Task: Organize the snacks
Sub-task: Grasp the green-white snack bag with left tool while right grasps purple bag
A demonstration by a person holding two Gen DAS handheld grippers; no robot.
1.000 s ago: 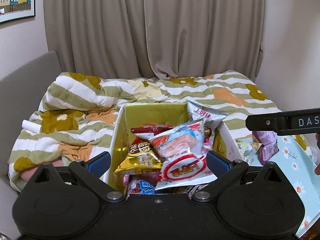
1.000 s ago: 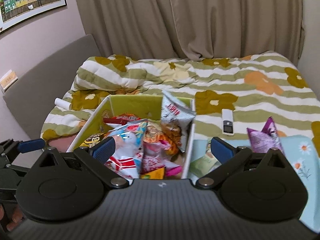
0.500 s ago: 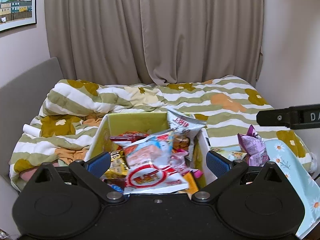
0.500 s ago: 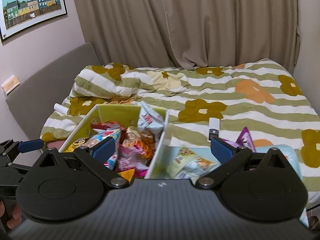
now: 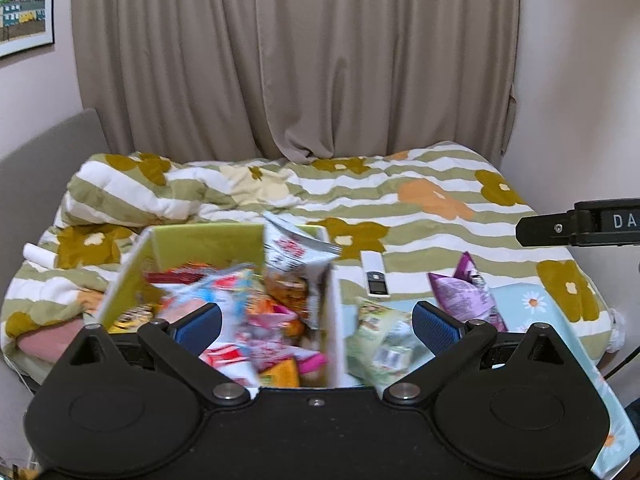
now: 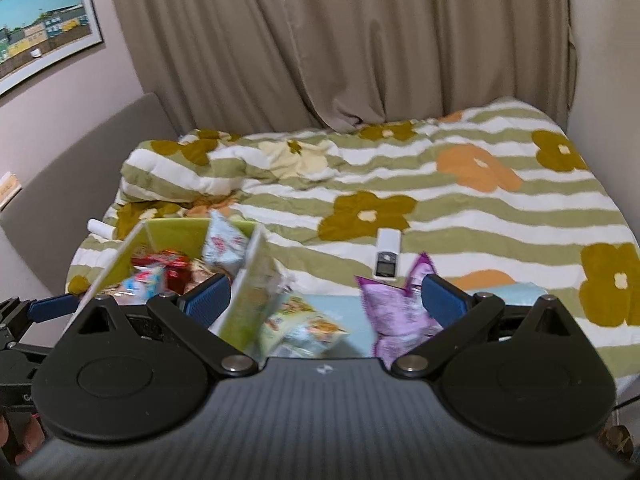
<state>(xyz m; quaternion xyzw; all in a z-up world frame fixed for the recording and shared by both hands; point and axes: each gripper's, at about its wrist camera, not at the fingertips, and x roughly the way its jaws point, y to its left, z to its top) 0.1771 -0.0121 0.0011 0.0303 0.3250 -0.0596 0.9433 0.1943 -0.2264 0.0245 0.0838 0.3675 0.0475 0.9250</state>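
A yellow-green box (image 5: 200, 240) full of snack packets stands on the bed; it also shows in the right wrist view (image 6: 176, 236). A green packet (image 5: 380, 344) and a purple packet (image 5: 464, 296) lie right of the box on a light blue mat (image 5: 532, 304). In the right wrist view the green packet (image 6: 304, 324) and the purple packet (image 6: 396, 312) lie between my fingers. My left gripper (image 5: 316, 326) is open and empty, over the box's right wall. My right gripper (image 6: 326, 300) is open and empty above the loose packets.
A white remote (image 5: 374, 276) lies on the striped flowered duvet (image 5: 400, 200) behind the packets, also seen in the right wrist view (image 6: 387, 256). A grey headboard (image 6: 80, 160) runs along the left. Curtains (image 5: 296, 60) hang behind the bed.
Both grippers have swung to the right and pulled back: the box has slid left in both views, and the loose green and purple packets have come between the right gripper's fingers.
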